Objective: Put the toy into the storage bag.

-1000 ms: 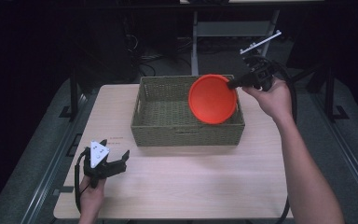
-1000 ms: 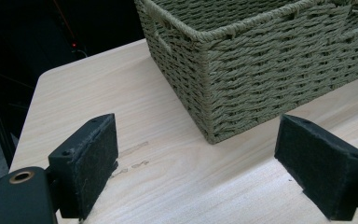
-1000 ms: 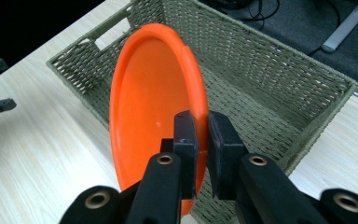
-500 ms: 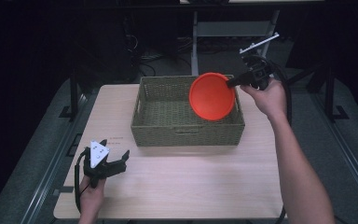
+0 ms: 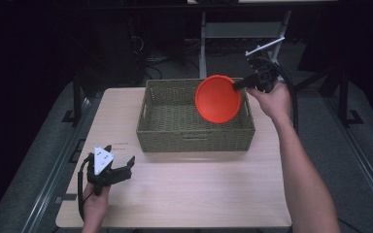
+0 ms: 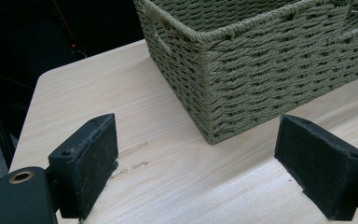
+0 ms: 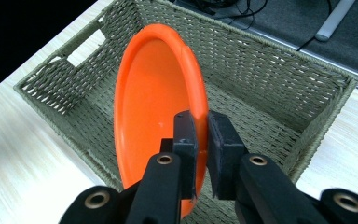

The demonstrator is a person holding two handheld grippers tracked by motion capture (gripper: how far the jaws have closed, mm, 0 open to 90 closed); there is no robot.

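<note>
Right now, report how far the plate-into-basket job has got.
Done: the right tongs have the orange plate pinched by its rim and tilted on edge over the wicker basket. In hand: the plate hangs above the basket's right half, not yet set down. Left: probably lowering it inside and letting go. The left tongs rest open on the table.

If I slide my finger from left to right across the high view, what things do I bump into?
Left gripper → woven basket → orange plate → right gripper, pinching the plate's rim.
</note>
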